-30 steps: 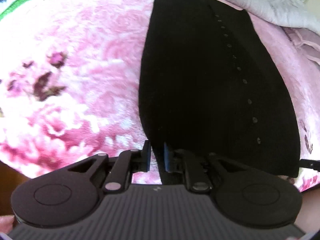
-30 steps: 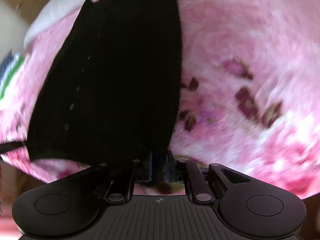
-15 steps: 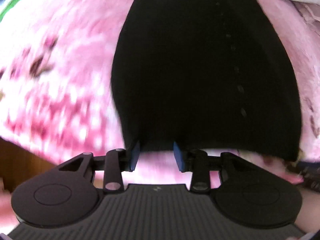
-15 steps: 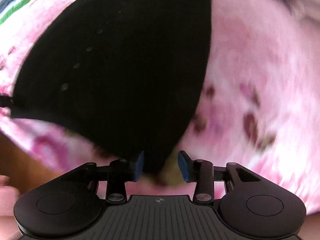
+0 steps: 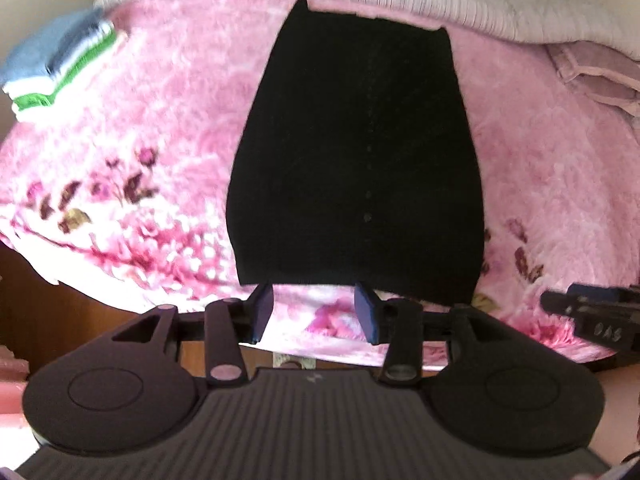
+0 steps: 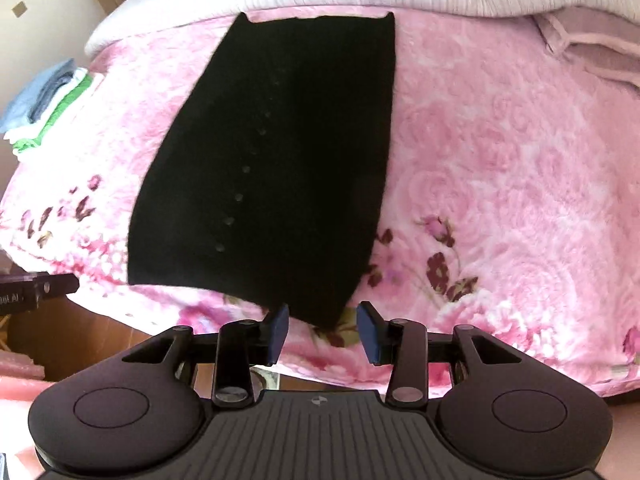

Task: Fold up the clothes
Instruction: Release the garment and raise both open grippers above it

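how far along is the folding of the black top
Done: the black garment lies flat on the pink floral blanket as a narrow panel, sides apparently folded in, and a stack of folded clothes sits at the far corner. In hand: nothing. The left gripper is opening, and the right gripper is open, both empty above the near hem. Left: probably folding it lengthwise.

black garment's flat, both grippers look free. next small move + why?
Probably lower both grippers back to the near hem and pinch its two corners, to fold it up toward the far edge. The black garment lies flat and long on the pink blanket. The left gripper, jaws opening, and the right gripper are both empty above that hem.
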Available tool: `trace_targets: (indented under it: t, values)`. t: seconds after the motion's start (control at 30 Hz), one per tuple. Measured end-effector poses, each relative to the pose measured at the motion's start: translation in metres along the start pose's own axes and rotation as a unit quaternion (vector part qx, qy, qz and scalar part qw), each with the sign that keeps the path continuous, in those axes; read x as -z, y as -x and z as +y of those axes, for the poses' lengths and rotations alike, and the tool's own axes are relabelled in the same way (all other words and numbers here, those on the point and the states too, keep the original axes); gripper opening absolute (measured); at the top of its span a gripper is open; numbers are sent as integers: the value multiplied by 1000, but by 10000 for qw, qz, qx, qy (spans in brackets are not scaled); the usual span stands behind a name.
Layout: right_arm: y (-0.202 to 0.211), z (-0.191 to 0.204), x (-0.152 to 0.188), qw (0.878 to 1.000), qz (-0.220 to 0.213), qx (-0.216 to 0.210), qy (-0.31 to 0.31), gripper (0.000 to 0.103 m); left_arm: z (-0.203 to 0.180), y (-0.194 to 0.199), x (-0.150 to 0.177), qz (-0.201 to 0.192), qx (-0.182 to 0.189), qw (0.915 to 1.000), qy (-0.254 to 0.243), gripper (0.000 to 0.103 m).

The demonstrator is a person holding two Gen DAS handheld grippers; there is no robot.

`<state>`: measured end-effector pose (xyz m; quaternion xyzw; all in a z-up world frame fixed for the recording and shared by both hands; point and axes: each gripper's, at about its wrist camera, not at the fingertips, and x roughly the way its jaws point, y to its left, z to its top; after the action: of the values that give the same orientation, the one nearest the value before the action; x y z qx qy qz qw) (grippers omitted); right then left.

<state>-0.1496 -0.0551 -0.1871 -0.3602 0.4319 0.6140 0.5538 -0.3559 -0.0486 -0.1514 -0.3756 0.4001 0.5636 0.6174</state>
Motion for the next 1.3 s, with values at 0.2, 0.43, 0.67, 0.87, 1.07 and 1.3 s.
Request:
trace_targets:
  t: [0.2, 0.43, 0.67, 0.87, 1.07, 1.3]
  values:
    - [14, 15, 16, 9997, 189, -37, 128, 42, -10, 11, 15, 35, -102, 9999, -22, 40]
    - [20, 27, 27, 9991, 374, -34, 220, 42, -21, 22, 33, 188, -108, 9997, -113, 41]
    - [40, 29, 28, 9995, 57, 119, 287, 42, -24, 32, 35, 49, -135, 9997, -178, 41]
    - [46, 32, 27, 9994, -12, 96, 326, 42, -20, 37, 37, 10, -166, 9998, -124, 41]
    - [51, 36, 25, 9992, -98, 80, 371, 42, -17, 41, 35, -43, -187, 9998, -115, 41]
    - [58, 36, 21, 9989, -262, 70, 378, 42, -19, 50, 29, -200, -170, 9996, -142, 41]
